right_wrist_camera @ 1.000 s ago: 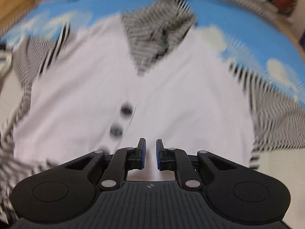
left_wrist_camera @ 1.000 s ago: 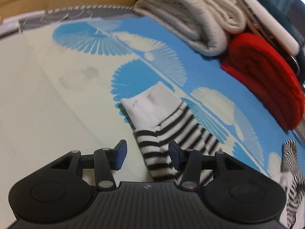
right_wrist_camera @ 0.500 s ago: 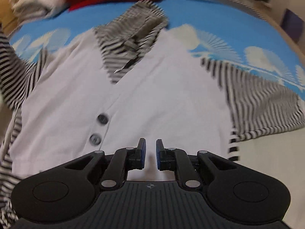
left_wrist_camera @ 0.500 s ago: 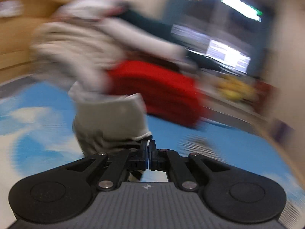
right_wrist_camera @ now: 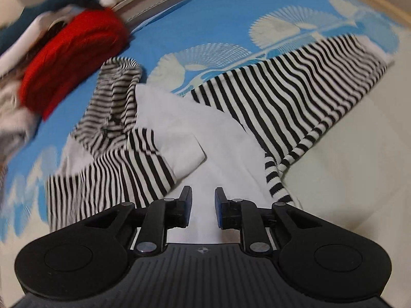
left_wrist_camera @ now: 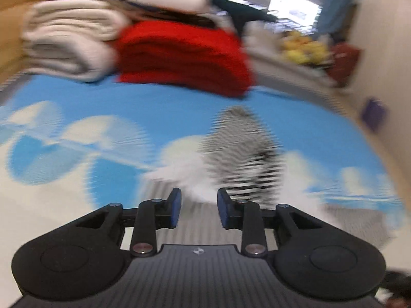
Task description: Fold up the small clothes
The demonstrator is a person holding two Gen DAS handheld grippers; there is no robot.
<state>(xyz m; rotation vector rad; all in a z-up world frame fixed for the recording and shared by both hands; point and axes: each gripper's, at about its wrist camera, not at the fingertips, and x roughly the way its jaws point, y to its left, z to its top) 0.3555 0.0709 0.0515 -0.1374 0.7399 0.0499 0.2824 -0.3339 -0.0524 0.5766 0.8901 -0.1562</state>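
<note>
Left tongs: left gripper (left_wrist_camera: 197, 209) jaws opening, nothing between the pads, hanging above the garment
Right tongs: right gripper (right_wrist_camera: 203, 209) jaws opening, empty, over the white front panel
Garment: striped top (right_wrist_camera: 226, 138) lies on the blue patterned sheet (right_wrist_camera: 205, 23), just ahead of both tongs
Done: one striped sleeve (right_wrist_camera: 143, 164) laid across the white front
Left: other sleeve (right_wrist_camera: 303, 89) spread out sideways; body not yet folded; judged early in the fold
Pose: both tongs angled downward at the cloth; left view blurred
Beyond: red folded pile (left_wrist_camera: 185, 56) and cream blanket (left_wrist_camera: 69, 41) at the far edge
</note>
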